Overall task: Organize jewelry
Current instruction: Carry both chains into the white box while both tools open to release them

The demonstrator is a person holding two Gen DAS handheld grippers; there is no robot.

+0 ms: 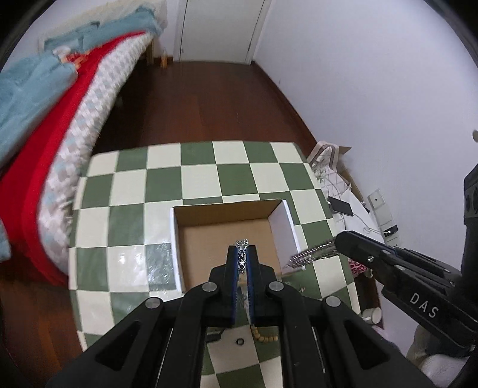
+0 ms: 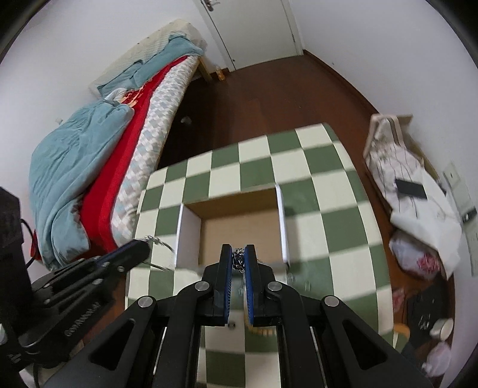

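a small room with plain white walls [image 2: 373, 44] and a dark red-brown wooden floor [image 1: 194, 104]. a white door [image 1: 218, 27] stands in the far wall. along the left wall runs a bed [image 2: 167, 113] with a checked cover, a red blanket [image 2: 119, 167] and a rumpled blue quilt [image 2: 68, 167] piled on top. in the middle stands a table with a green and cream checkered top [image 1: 209, 167]. by the right wall, white cloth [image 2: 418, 209] lies heaped with a dark phone [image 2: 410, 188] on it.
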